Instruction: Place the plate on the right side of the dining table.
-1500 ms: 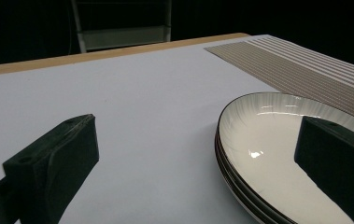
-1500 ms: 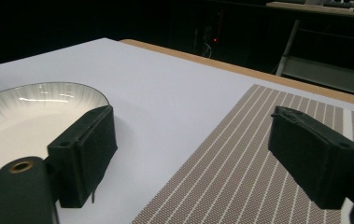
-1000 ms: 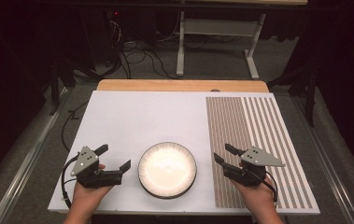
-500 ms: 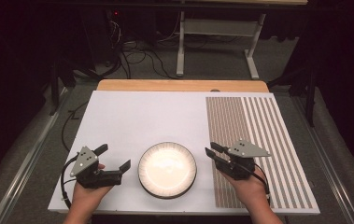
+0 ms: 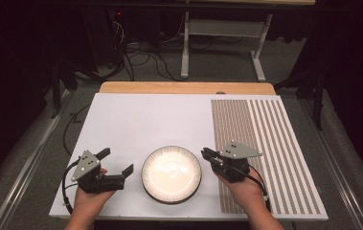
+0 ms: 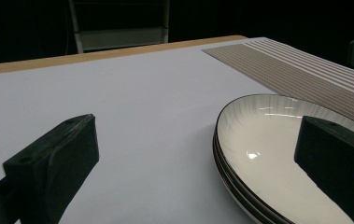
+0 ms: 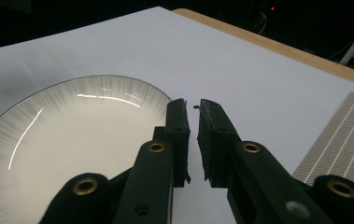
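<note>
Right tool (image 5: 208,154) nearly clenched after closing, nothing inside, tips at plate (image 5: 172,174) edge. Left tool (image 5: 117,163) wide, released, beside plate. Plate mid-front on surface (image 5: 136,120), partly cut off up close. Hands low, level.

You had a white board (image 5: 145,120) laid over a wooden tabletop (image 5: 184,87), a brown striped mat (image 5: 260,143) along its right side, and beyond it dark cables (image 5: 141,57) and a grey metal stand (image 5: 222,33) on the floor.
</note>
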A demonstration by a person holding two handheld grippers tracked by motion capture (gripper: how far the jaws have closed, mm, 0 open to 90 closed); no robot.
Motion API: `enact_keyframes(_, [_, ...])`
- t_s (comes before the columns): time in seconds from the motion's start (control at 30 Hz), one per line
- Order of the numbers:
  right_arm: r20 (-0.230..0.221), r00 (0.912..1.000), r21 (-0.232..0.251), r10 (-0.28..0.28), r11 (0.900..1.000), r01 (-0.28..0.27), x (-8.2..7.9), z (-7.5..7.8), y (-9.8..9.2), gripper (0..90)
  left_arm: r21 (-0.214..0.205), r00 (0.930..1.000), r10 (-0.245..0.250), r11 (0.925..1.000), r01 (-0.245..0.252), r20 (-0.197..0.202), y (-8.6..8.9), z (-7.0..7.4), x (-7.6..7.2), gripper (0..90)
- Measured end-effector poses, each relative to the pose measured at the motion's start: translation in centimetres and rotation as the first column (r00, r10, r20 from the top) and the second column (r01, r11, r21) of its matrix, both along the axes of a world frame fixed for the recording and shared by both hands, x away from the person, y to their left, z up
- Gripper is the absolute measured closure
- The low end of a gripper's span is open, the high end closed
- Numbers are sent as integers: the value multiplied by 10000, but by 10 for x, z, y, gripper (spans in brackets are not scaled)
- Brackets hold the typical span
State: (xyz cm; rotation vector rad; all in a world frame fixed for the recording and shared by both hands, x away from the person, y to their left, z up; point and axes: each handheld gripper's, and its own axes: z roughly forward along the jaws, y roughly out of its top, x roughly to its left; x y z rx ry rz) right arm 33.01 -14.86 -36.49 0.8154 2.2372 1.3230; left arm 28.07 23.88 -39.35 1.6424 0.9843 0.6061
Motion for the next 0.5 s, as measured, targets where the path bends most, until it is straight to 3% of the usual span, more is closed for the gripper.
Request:
enact_keyframes(0.23, [-185, 9991, -372, 386, 9985, -393, -4, -7, 2, 900, -13, 10000, -11, 10000, 11, -66, 0, 1, 0, 5])
enact_keyframes(0.5, [-650, 9960, -445, 617, 9969, -647, -7, -12, -1, 900, -49, 10000, 19, 10000, -19, 47, 0, 1, -1, 5])
